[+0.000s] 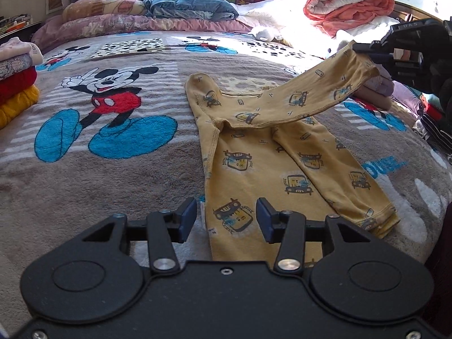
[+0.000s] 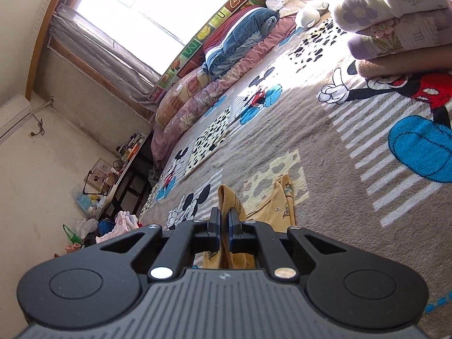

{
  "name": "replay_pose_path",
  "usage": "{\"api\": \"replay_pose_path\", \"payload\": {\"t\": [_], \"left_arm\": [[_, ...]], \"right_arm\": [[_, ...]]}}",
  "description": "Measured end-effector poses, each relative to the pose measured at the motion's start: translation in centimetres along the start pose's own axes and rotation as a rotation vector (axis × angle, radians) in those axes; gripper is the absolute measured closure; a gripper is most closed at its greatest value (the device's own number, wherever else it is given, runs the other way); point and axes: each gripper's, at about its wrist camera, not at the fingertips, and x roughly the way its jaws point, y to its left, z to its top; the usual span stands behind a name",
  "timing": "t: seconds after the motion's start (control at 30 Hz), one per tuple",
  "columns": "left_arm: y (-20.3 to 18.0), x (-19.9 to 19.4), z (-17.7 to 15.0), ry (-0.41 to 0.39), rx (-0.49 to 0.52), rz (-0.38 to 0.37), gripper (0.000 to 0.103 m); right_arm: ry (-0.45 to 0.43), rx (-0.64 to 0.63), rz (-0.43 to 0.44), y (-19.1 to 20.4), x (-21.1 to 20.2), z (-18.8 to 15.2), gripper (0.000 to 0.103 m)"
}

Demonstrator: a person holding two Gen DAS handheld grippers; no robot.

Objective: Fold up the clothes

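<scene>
- A yellow child's garment point(image 1: 254, 152) printed with small cars lies on a Mickey Mouse blanket point(image 1: 84, 175) covering the bed, its near part flat and one leg running to the near right.
- The right gripper point(image 2: 223, 223) has its jaws clenched on the hem of the garment's other leg point(image 1: 325, 93), holding it raised above the blanket at far right.
- The left gripper point(image 1: 226, 217) hovers over the garment's near end, jaws released and holding nothing.
- A stack of folded clothes point(image 1: 17, 84) in pink, red and yellow sits at the left edge of the bed.
- Pillows point(image 1: 113, 19) and a rolled orange quilt point(image 1: 350, 2) line the far side.
</scene>
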Motion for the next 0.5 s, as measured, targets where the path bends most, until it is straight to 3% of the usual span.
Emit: {"api": "replay_pose_path", "payload": {"t": [0.3, 0.47, 0.5], "left_arm": [[0.9, -2.2, -3.3, 0.032, -0.125, -0.045, 0.056], [0.0, -2.3, -3.3, 0.018, -0.133, -0.016, 0.092], [-0.2, -2.3, -3.2, 0.013, -0.124, -0.006, 0.094]], "right_arm": [[0.03, -0.051, 0.001, 1.4, 2.0, 1.9, 0.096], [0.027, -0.07, 0.0, 2.5, 3.0, 3.5, 0.096], [0.024, -0.072, -0.001, 2.7, 3.2, 3.8, 0.096]]}}
